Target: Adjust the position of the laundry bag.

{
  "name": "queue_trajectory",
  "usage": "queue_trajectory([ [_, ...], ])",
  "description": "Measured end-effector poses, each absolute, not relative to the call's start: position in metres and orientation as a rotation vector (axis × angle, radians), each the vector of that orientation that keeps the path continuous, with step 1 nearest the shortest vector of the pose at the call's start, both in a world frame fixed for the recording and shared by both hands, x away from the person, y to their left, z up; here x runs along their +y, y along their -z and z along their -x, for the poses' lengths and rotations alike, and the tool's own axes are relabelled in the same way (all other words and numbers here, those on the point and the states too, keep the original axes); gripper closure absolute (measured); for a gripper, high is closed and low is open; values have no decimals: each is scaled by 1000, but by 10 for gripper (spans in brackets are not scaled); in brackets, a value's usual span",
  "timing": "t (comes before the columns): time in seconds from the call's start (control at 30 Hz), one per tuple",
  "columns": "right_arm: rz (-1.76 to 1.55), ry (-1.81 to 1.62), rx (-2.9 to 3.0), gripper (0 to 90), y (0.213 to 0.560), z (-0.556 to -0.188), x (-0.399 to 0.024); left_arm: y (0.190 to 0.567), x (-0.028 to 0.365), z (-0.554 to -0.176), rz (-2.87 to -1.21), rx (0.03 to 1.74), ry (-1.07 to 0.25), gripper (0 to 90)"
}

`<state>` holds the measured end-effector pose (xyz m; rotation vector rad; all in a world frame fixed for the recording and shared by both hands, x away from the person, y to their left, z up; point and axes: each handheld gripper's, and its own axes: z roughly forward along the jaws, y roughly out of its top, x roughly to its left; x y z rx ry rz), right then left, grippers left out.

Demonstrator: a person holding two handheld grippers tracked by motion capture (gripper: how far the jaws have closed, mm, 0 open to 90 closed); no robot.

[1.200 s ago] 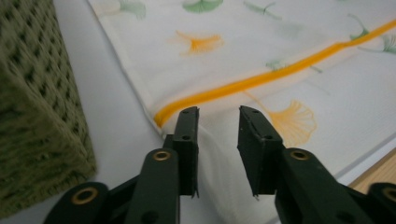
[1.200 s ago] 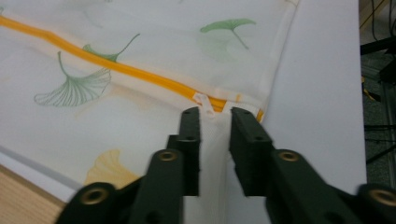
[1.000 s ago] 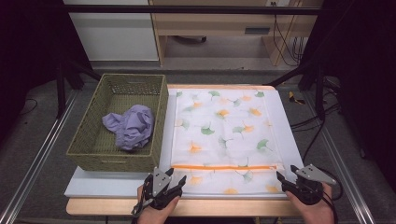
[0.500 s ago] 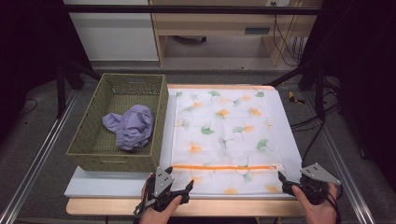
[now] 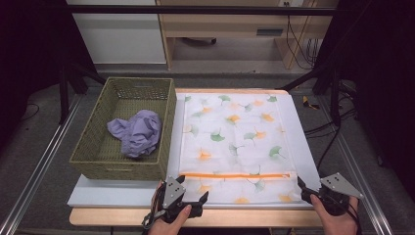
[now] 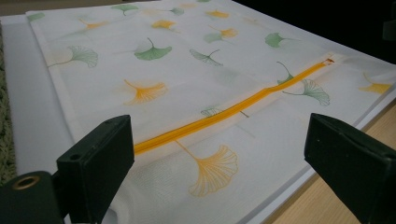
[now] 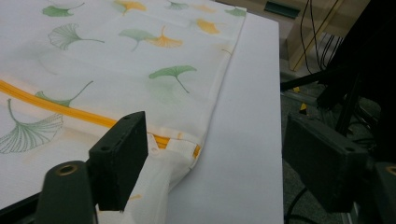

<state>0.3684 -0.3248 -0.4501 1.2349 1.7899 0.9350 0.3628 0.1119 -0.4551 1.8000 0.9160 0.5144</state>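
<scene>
the white board (image 5: 303, 147) carries a flat leaf-print cloth (image 5: 235, 142) that rises hardly at all, so the space above it is free right across to the far edge. bare strips of board run along the cloth's right side and near-left corner. the wicker basket (image 5: 169, 127) walls off the left, its side just beside the cloth edge, with a purple cloth (image 5: 137, 131) bundled inside. the left gripper (image 5: 193, 205) and right gripper (image 5: 306, 191) (jaws just parted, nothing pinched) sit at the near corners, with open room between them.
</scene>
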Motion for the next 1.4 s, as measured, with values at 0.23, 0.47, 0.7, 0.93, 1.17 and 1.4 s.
queue_trajectory([
  [0.23,-1235,-980,1727,374,439,-378,-325,444,116,-366,-1821,906,-505,108],
  [0.47,-1180,-957,1795,354,400,-404,-317,415,77,-383,-1953,810,-606,151],
  [0.7,-1169,-1011,1717,277,391,-404,-314,396,41,-401,-1978,755,-552,156],
  [0.93,-1294,-1057,1718,435,419,-385,-332,396,20,-402,-1979,769,-594,199],
  [1.17,-1328,-1020,1800,520,437,-384,-341,400,27,-399,-1936,801,-575,249],
  [1.4,-1376,-1056,1858,638,448,-395,-342,408,27,-405,-1943,804,-534,247],
])
